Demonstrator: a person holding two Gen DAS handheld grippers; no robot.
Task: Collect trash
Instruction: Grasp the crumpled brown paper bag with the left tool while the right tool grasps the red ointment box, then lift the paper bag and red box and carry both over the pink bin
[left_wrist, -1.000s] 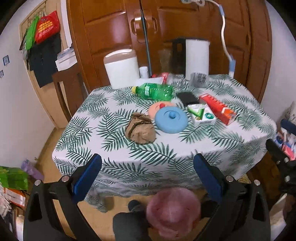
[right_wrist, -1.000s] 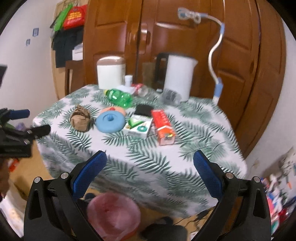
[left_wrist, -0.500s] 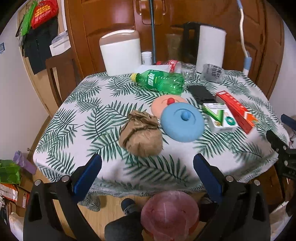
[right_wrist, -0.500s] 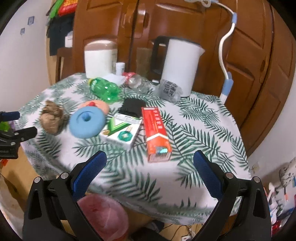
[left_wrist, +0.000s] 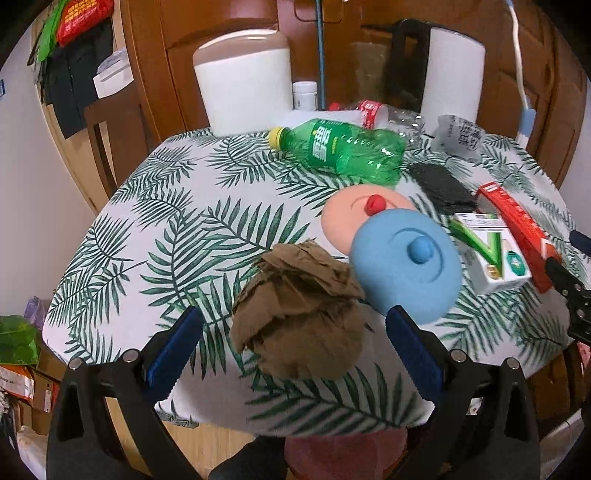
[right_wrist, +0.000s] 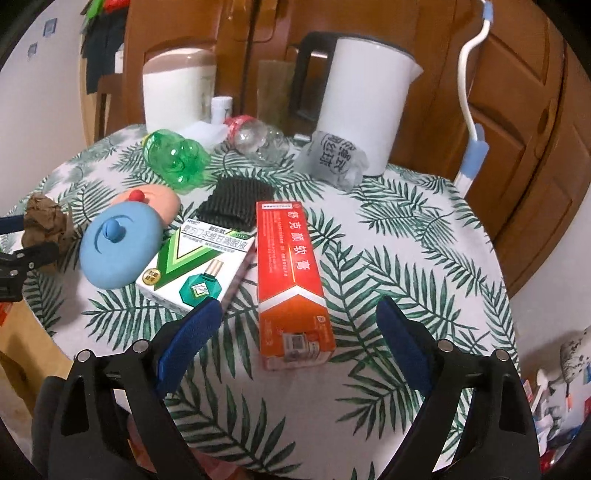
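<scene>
A crumpled brown paper ball (left_wrist: 299, 310) lies near the table's front edge, between the open jaws of my left gripper (left_wrist: 293, 325); it also shows in the right wrist view (right_wrist: 42, 225). My right gripper (right_wrist: 299, 317) is open, its fingers either side of the near end of a red-orange box (right_wrist: 290, 273). A green-and-white box (right_wrist: 195, 266) lies left of it. A green plastic bottle (left_wrist: 340, 149), a clear crushed bottle (right_wrist: 255, 136) and a crumpled grey wrapper (right_wrist: 334, 160) lie further back.
A blue round lid (left_wrist: 406, 264) and a peach lid (left_wrist: 358, 214) lie beside the paper ball. A black pad (right_wrist: 236, 203), a white kettle (right_wrist: 364, 96) and a white container (left_wrist: 243, 81) stand behind. A pink bin (left_wrist: 343, 454) sits below the table edge.
Both grippers have moved forward over the table. The left now has the paper ball between its open jaws; the right has reached the near end of the red-orange box.
</scene>
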